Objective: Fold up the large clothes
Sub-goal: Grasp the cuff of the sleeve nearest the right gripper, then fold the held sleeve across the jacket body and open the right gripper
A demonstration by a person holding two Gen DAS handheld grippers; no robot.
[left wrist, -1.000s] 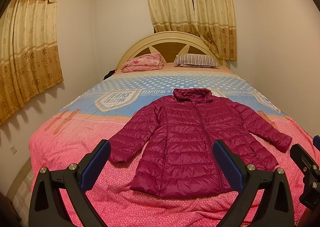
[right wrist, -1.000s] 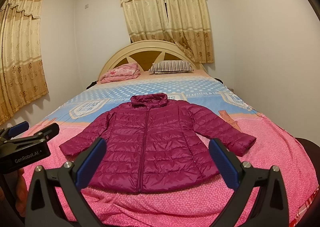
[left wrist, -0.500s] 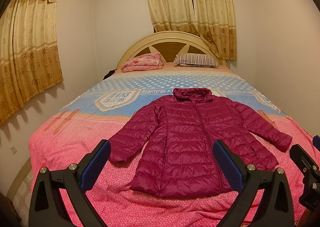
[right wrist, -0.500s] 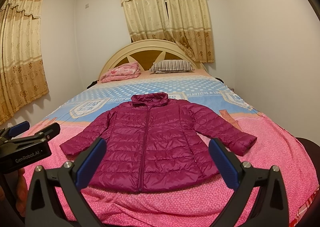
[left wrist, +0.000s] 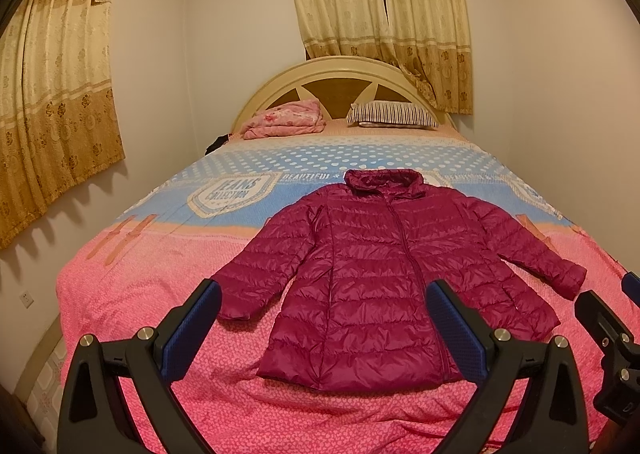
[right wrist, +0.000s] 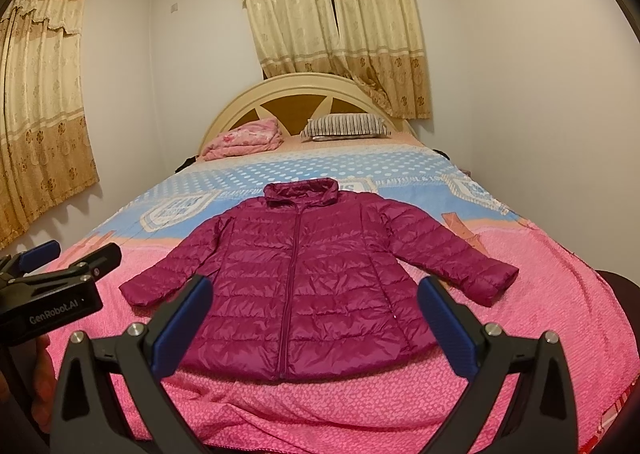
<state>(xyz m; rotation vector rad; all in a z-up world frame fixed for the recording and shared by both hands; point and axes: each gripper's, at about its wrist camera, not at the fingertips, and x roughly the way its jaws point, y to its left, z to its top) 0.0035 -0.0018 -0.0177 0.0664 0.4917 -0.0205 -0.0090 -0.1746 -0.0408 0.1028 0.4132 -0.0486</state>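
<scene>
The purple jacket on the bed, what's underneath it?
The purple jacket lies flat, zipped, sleeves spread, on the bedspread: pink under the body, a blue band under the collar. Whatever else lies beneath is hidden by the jacket itself.

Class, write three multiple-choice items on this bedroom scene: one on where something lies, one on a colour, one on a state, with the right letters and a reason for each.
1. Where does the striped pillow lie?
A. by the headboard
B. on the jacket
C. on the floor

2. What colour is the puffer jacket?
A. navy
B. magenta
C. grey

3. How does the jacket lie on the bed?
A. folded in half
B. rolled up
C. spread flat, sleeves out

Answers:
1. A, it lies at the bed's far end by the headboard, right of the pink bundle.
2. B, the quilted cloth shows magenta in both views.
3. C, both sleeves lie out to the sides, front zipped, and the left tool and right tool hang open, short of it.
</scene>
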